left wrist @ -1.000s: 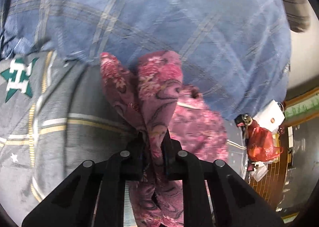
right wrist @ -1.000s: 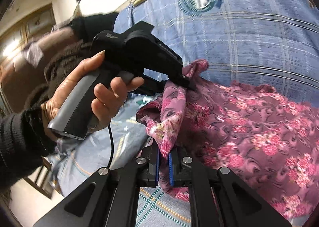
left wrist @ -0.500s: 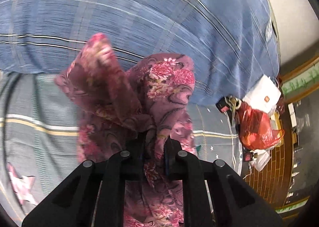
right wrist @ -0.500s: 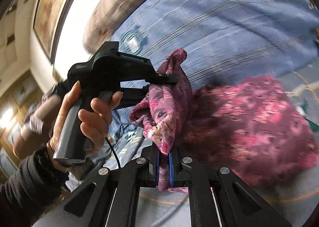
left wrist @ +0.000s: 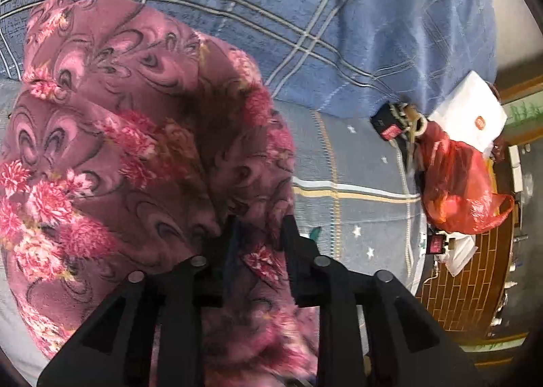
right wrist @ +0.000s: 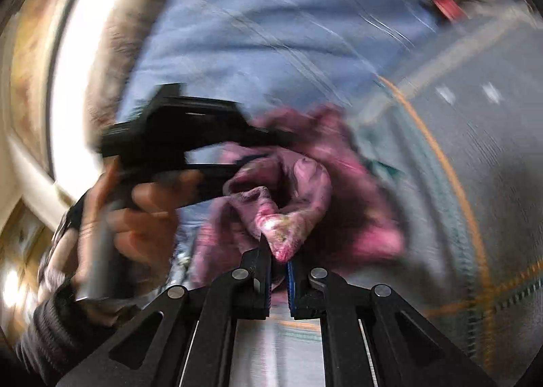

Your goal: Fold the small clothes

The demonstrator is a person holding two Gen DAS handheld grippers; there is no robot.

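Note:
A pink floral garment (left wrist: 112,156) lies bunched on the bed. It fills the left half of the left wrist view. My left gripper (left wrist: 259,234) has its jaws parted a little, with a fold of the garment between them. In the blurred right wrist view my right gripper (right wrist: 279,259) is shut on a corner of the same garment (right wrist: 305,190). The left gripper (right wrist: 190,135) and the hand holding it show there at the left, touching the cloth.
A blue plaid blanket (left wrist: 305,13) lies behind the garment on a grey star-print bedsheet (left wrist: 356,176). At the bed's right edge are a red plastic bag (left wrist: 458,190), a white box (left wrist: 471,112) and a black item (left wrist: 387,122). A brown patterned floor (left wrist: 465,285) lies beyond.
Both grippers have swung down and turned quickly, carrying the garment over. The cloth now spreads wide at the left gripper, whose jaws have parted a little. The right wrist view is motion-blurred.

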